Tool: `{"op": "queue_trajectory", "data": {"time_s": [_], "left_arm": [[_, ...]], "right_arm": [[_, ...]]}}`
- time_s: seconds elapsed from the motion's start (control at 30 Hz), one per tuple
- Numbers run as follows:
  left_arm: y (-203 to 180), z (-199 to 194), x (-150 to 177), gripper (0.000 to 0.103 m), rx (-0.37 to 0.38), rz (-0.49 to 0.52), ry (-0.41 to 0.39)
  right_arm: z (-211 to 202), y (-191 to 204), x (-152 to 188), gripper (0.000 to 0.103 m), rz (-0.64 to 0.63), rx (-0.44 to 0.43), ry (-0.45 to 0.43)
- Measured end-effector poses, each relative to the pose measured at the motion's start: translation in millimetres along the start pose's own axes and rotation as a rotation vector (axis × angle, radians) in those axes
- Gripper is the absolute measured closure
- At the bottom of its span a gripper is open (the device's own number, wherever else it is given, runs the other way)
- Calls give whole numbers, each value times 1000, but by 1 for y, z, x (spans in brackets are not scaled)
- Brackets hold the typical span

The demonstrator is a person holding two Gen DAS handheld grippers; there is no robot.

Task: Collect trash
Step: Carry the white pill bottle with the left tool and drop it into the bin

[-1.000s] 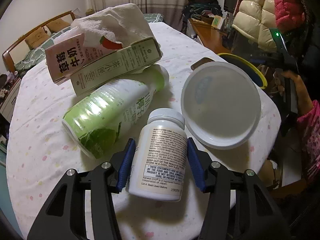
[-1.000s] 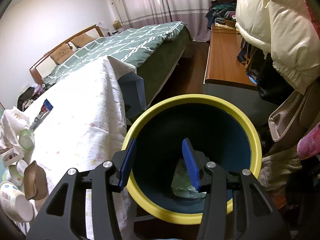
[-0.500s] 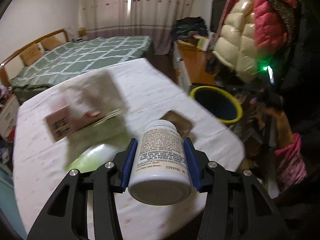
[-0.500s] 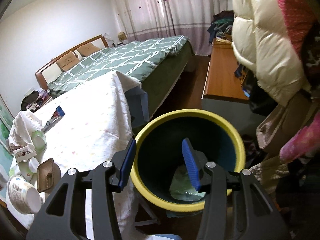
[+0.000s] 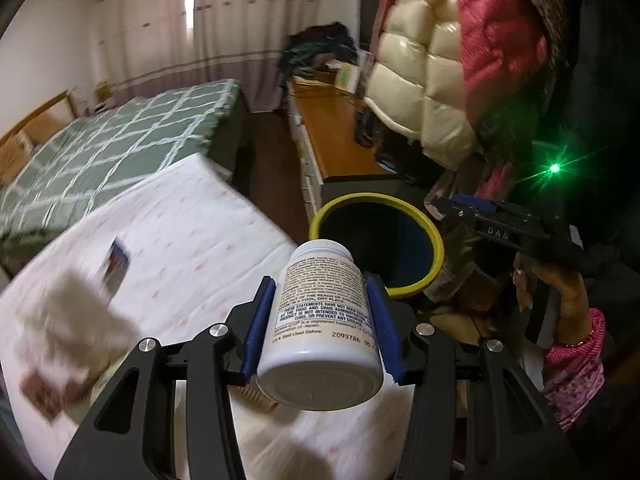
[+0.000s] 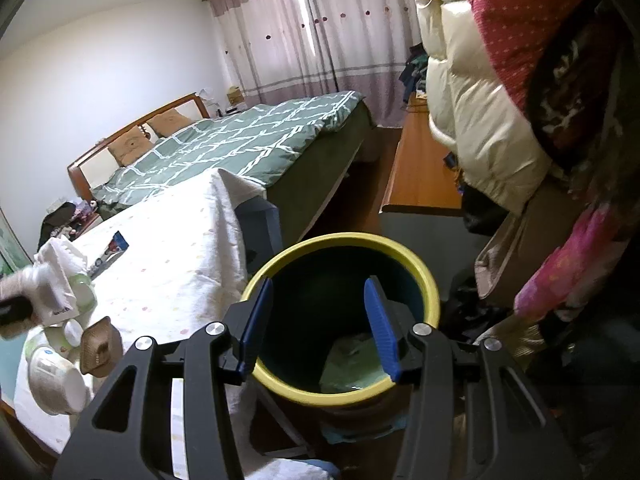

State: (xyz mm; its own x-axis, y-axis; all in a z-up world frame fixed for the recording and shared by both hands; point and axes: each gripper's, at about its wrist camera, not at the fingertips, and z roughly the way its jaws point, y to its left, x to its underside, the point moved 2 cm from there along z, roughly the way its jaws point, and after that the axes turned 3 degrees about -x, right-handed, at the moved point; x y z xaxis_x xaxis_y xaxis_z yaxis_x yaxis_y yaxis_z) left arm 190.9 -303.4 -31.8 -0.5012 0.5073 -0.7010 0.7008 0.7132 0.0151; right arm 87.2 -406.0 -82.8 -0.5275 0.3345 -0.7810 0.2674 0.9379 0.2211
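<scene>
A white pill bottle (image 5: 320, 320) with a printed label sits between the blue pads of my left gripper (image 5: 320, 284), which is shut on it. The bottle hangs in the air above the table's edge, its cap pointing at the yellow-rimmed bin (image 5: 360, 197) just beyond. In the right wrist view my right gripper (image 6: 318, 292) stands open with nothing between its fingers, above the same bin (image 6: 340, 238). A crumpled green wrapper (image 6: 352, 360) lies at the bin's bottom. A hand with a pink sleeve (image 5: 576, 352) holds the right gripper beside the bin.
The table under a white dotted cloth (image 6: 168, 264) still carries a white bowl (image 6: 52, 380), a brown tray (image 6: 100, 346), a green bottle (image 6: 82, 292) and a white towel (image 6: 60, 256). Puffy jackets (image 6: 480, 120) hang at the right. A wooden desk (image 5: 336, 136) and a bed (image 6: 240, 144) stand behind.
My left gripper closed on the pill bottle, lifted it off the table and swung it right toward the bin. My right gripper drew back and up from the bin, still open.
</scene>
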Motion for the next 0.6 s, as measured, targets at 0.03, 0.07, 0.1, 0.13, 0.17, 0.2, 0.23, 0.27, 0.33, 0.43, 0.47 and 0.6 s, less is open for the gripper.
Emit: {"op": "queue_trajectory", "data": {"time_s": [0.03,0.07,0.1,0.13,0.17,0.2,0.23,0.27,0.33,0.43,0.47,0.6], "left_arm": [[-4,6,-6,56,5,17,9],[-11,15,-17,56,14,43,23],[-19,24,-27,56,27,69,34],[-25,31,-35,56,37,93,41],[-32,39,-43,56,42,119,47],[-39,48,-51,56,46,146,52],[-46,58,-58,56,51,170,56],[-54,69,-64,56,61,189,60],[-68,93,-74,56,81,220,92],[-89,129,-83,56,119,252,152],[-94,136,-82,56,126,257,165],[-112,178,-87,56,150,271,215]], "right_arm": [[-2,-2,0,57,0,5,-3],[-4,-4,1,57,1,9,-5],[-6,-6,3,57,2,13,-6],[-9,-10,6,57,6,22,-4],[-10,-13,7,57,10,26,-3],[-12,-16,10,57,15,31,-1],[-14,-20,13,57,23,37,3],[-15,-24,17,57,32,43,8],[-17,-30,23,57,45,49,17],[-20,-36,30,57,56,65,27],[-20,-38,32,57,58,72,29],[-24,-44,36,57,71,84,33]]}}
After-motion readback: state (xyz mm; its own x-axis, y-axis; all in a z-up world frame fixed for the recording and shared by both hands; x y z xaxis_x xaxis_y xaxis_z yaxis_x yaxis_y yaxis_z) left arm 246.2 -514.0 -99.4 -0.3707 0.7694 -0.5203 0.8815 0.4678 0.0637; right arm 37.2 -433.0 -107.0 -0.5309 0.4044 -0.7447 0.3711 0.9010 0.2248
